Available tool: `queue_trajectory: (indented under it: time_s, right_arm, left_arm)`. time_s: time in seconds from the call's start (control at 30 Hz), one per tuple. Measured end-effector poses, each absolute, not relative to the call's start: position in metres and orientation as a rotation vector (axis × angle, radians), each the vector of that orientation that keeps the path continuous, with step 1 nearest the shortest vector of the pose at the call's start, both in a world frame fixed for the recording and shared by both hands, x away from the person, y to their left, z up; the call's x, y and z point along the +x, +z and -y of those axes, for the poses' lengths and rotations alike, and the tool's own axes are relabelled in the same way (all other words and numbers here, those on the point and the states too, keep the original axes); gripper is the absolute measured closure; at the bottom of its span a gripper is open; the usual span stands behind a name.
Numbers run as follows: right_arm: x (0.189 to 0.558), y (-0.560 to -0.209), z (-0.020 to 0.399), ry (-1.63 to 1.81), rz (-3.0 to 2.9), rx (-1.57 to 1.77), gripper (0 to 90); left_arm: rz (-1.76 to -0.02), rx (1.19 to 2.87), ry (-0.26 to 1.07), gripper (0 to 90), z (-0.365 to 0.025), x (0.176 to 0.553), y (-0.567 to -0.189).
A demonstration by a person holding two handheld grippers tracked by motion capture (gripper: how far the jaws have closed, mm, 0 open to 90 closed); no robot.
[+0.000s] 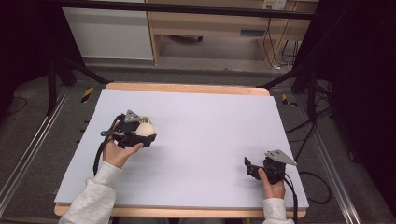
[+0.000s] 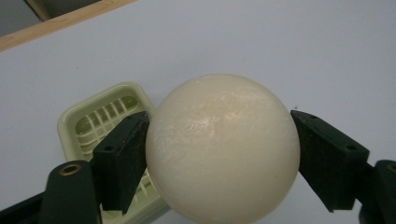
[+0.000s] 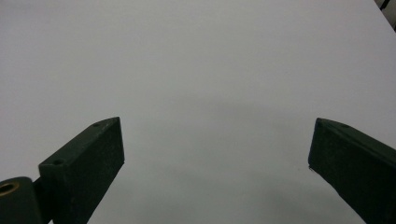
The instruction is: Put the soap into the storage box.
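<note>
A pale lilac board (image 1: 201, 140) covers a wooden table (image 1: 187, 88) in the middle of the high view. Grey floor surrounds it, with metal rails running along the left and right edges of the frame. Across the top stand a white cabinet (image 1: 107, 30) at upper left and a wooden desk (image 1: 210, 23) to its right, with black cables hanging at upper right.

There are two grippers, one ball and one small basket. The left gripper (image 1: 140, 133), at centre left of the high view, clamps a cream ball (image 2: 223, 147); both black jaws press against its sides in the left gripper view. The ball sits near the left edge of the board, partly over a pale green slotted basket (image 2: 100, 116) that lies on the board behind and below it. The right gripper (image 1: 254, 169), at lower right of the high view, has its jaws spread wide over bare board, gripping nothing.

No readable writing or brand shows anywhere.
</note>
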State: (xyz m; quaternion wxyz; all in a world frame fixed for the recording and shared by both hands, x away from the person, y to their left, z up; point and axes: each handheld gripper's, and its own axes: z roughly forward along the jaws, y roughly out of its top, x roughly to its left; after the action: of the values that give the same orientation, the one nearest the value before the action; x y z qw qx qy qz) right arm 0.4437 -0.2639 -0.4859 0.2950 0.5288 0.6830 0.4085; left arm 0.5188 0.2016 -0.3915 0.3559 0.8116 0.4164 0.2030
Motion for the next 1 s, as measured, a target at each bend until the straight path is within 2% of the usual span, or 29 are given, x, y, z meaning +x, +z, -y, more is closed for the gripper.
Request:
queue_trajectory:
  time_s: [1.0]
  right_arm:
    - [0.444,-0.486,0.264,1.085,-1.821,1.406,3.9]
  left_arm:
    - [-1.203,2.097,0.555,22.5,-0.229,0.554,-0.41]
